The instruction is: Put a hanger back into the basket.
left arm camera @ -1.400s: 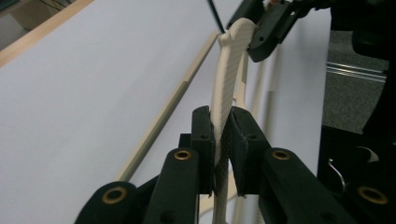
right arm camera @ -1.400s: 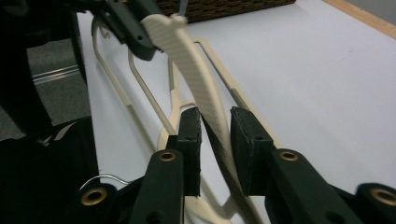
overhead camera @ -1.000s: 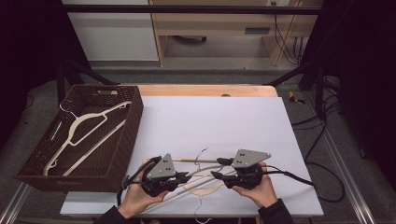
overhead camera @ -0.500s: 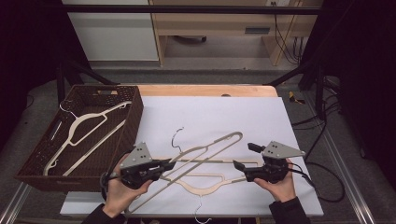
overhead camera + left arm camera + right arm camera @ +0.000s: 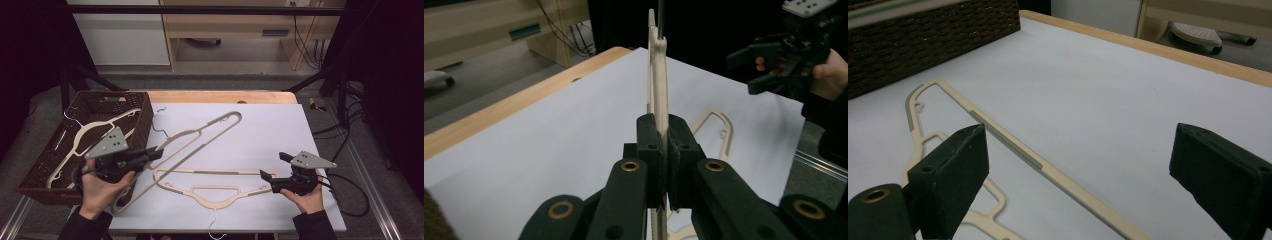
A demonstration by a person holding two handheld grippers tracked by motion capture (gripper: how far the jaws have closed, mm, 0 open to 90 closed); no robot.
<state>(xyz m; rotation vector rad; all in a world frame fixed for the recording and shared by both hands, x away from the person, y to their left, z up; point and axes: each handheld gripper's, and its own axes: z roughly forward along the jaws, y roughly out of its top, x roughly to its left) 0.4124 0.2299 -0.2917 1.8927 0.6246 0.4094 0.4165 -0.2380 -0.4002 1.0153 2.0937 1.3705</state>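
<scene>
My left gripper [image 5: 156, 151] [image 5: 663, 150] is shut on a cream hanger [image 5: 200, 135] [image 5: 658, 75], which it holds off the table, slanting from the front left up toward the back middle. A second cream hanger [image 5: 215, 191] [image 5: 1013, 150] lies flat on the white sheet near the front edge. My right gripper [image 5: 271, 166] [image 5: 1080, 165] hovers at that hanger's right end. Its jaws have just been opening, and they stand wide apart with nothing gripped; the flat hanger's bar lies on the table below them. The left gripper view has the right gripper [image 5: 749, 70] farther off.
A dark wicker basket [image 5: 145, 117] [image 5: 923, 40] stands at the table's left with another cream hanger [image 5: 85, 135] inside. The white sheet [image 5: 280, 125] covers the table, with a wooden edge [image 5: 225, 96] at the back. Cables trail off the right side.
Both grippers started close together at the front middle. My left gripper has lifted its hanger and carried it left toward the basket. My right gripper has moved right and opened.
</scene>
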